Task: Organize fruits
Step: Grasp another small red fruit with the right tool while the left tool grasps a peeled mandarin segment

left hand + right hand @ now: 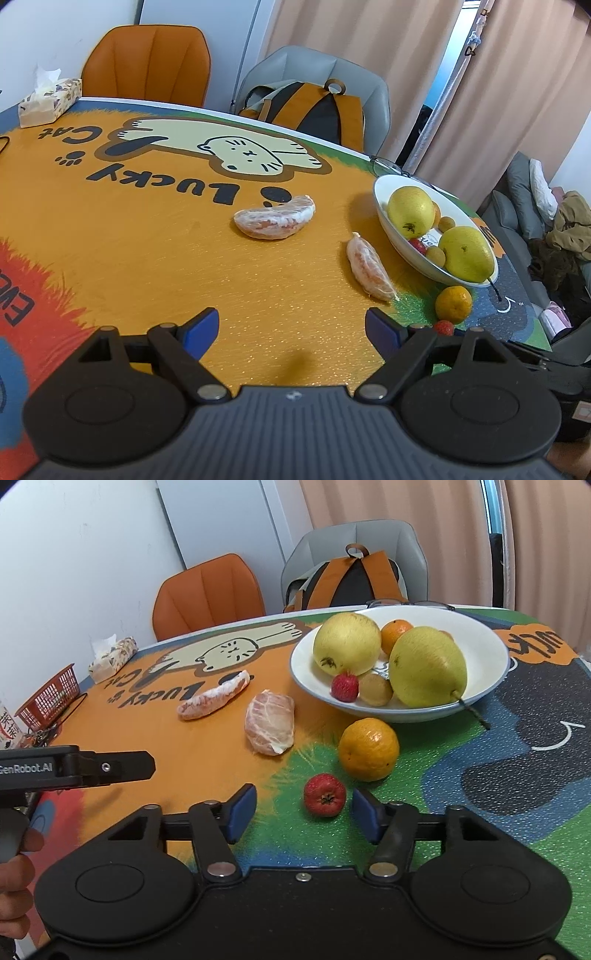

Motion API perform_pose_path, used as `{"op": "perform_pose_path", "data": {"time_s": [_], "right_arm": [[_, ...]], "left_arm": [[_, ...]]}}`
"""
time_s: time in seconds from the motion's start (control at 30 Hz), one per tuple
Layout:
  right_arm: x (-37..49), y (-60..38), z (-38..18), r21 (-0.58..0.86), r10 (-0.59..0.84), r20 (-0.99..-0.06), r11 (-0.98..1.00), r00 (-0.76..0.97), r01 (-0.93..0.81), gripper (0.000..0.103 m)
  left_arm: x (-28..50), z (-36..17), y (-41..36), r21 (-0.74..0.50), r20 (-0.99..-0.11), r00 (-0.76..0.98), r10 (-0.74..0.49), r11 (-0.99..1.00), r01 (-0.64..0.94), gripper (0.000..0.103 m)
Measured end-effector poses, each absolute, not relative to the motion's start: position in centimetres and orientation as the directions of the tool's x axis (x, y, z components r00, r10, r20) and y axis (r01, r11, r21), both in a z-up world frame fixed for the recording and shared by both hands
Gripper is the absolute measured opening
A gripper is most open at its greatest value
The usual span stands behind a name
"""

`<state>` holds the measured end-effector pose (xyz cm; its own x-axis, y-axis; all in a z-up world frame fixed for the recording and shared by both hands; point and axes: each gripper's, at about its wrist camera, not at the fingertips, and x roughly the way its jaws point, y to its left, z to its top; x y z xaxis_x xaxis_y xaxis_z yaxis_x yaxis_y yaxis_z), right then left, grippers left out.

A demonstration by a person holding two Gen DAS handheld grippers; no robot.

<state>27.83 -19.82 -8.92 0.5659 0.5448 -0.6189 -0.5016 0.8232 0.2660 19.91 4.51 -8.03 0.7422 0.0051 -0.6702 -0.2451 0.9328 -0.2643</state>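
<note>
My right gripper [303, 812] hangs low over the green patch of the table mat [480, 812], jaws partly closed around a gap with the small red fruit [325, 794] just ahead of the blue pads [242, 812]; neither pad touches it, so nothing is held. My left gripper [291, 328] stands wide open and empty above the orange part of the mat, pointing toward two peeled citrus segments [275, 218] lying apart from each other. The white bowl [491, 646] sits toward the far right of the table, already holding two yellow-green pears, a small orange, another red fruit and a small tan round fruit. Loose beside it: a mandarin [368, 748], close to the bowl's near rim, and the red fruit in front of that. Judgement on handling: the red fruit looks light and small, skin smooth, round enough to roll off if one pad arrives first; I would straddle its widest middle, calyx facing me, and close gently, since it may bruise. The mandarin should be firmer and forgiving, gripped across its equator. The peeled segments look soft and wet-skinned, likely to tear or squash; take them across the thick middle with the lightest squeeze.
</note>
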Motion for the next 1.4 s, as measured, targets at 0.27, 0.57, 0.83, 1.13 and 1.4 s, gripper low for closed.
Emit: {"op": "perform_pose_path", "data": {"time_s": [0.27,0.57,0.83,1.13,1.4], "right_arm": [[28.5,-19.4,-9.1,0.238,0.51,-0.617,0.847,0.599,-0.476,0.027],[28.5,-20.4,-8.9,0.251,0.524,-0.605,0.84,0.599,-0.481,0.027],[28.6,-22.2,-8.6,0.265,0.522,-0.591,0.846,0.616,-0.462,0.027],[29.1,-24.3,-8.8,0.27,0.495,-0.592,0.865,0.636,-0.422,0.027],[29.7,-26.0,-9.0,0.275,0.476,-0.589,0.878,0.653,-0.392,0.027]], "left_arm": [[20.2,-8.4,4.9,-0.271,-0.672,0.74,-0.003,0.931,-0.243,0.085],[21.3,-8.6,3.8,-0.264,-0.67,0.743,-0.013,0.939,-0.222,0.085],[22.7,-8.8,2.3,-0.255,-0.664,0.748,-0.02,0.946,-0.201,0.085],[24.8,-8.8,0.7,-0.247,-0.658,0.752,-0.025,0.951,-0.184,0.085],[26.5,-9.0,-0.7,-0.234,-0.66,0.75,-0.03,0.958,-0.168,0.085]]}}
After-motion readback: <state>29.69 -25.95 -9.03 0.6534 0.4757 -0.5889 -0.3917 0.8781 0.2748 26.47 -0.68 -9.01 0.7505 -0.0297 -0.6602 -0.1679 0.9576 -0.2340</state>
